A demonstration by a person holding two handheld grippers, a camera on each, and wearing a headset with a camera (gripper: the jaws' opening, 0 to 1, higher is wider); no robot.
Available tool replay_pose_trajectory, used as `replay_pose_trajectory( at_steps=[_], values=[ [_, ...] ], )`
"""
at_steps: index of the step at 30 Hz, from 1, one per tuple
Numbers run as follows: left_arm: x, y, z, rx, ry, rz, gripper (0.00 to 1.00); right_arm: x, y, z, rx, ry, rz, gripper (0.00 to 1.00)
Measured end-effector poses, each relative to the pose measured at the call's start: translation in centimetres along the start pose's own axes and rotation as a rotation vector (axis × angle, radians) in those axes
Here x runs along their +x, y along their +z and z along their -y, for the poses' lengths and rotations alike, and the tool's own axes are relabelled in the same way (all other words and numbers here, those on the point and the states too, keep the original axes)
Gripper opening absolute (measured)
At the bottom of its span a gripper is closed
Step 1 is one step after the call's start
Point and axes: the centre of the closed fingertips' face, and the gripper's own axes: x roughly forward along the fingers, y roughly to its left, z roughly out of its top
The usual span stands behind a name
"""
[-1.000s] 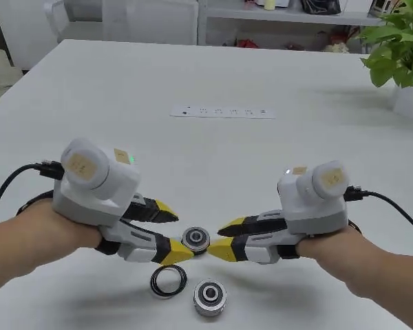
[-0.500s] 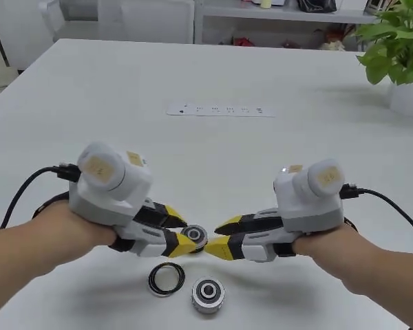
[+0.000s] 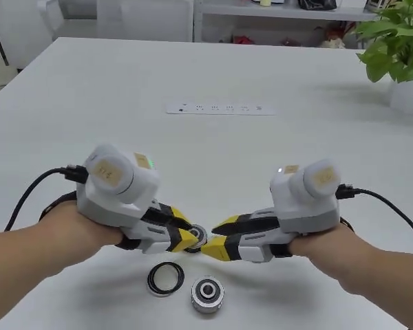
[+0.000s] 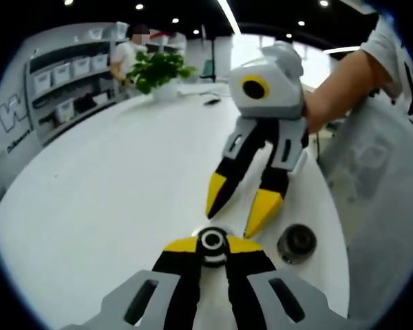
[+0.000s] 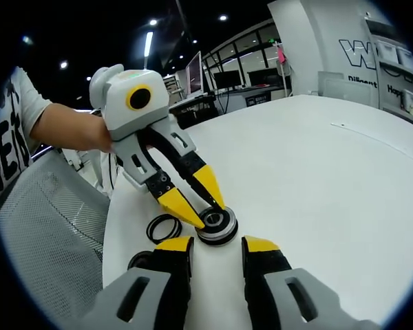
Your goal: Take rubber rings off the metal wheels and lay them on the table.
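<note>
My left gripper (image 3: 190, 234) (image 4: 213, 245) is shut on a small metal wheel (image 3: 197, 235) (image 4: 212, 240) (image 5: 217, 226) with a dark rubber rim, low over the white table (image 3: 213, 158). Facing it, my right gripper (image 3: 212, 238) (image 5: 217, 245) stands open, its yellow tips just short of the wheel and on either side of it. A loose black rubber ring (image 3: 166, 278) (image 5: 164, 227) lies flat on the table below the left gripper. A second wheel (image 3: 208, 293) (image 4: 297, 243) rests beside the ring, near the front edge.
A white power strip (image 3: 219, 108) lies across the middle of the table. A potted plant (image 3: 399, 48) stands at the far right corner. Black cables (image 3: 27, 192) trail from both grippers. Shelves and a chair stand beyond the far edge.
My left gripper's jaws have closed onto the wheel, which sat between open tips a second ago. Both grippers have drawn slightly closer together. The ring and second wheel stay put.
</note>
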Motion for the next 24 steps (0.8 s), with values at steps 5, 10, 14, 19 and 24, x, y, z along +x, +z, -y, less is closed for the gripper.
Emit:
replay_pose_trajectory(
  at_steps=[5, 10, 14, 19, 24],
  values=[
    [0.1, 0.1, 0.0, 0.0, 0.01, -0.008, 0.14, 0.7, 0.0, -0.2, -0.046, 0.001, -0.005, 0.26],
    [0.2, 0.0, 0.0, 0.002, 0.017, -0.013, 0.14, 1.2, -0.2, 0.1, -0.102, -0.014, -0.023, 0.23],
    [0.2, 0.0, 0.0, 0.0, 0.024, -0.015, 0.13, 1.0, -0.3, 0.2, -0.103, -0.014, -0.018, 0.21],
    [0.2, 0.0, 0.0, -0.007, 0.029, -0.014, 0.13, 0.6, -0.5, 0.2, -0.094, -0.013, -0.021, 0.16],
    [0.2, 0.0, 0.0, -0.025, 0.039, -0.005, 0.13, 0.4, -0.7, 0.4, -0.085, -0.019, -0.027, 0.11]
  ],
)
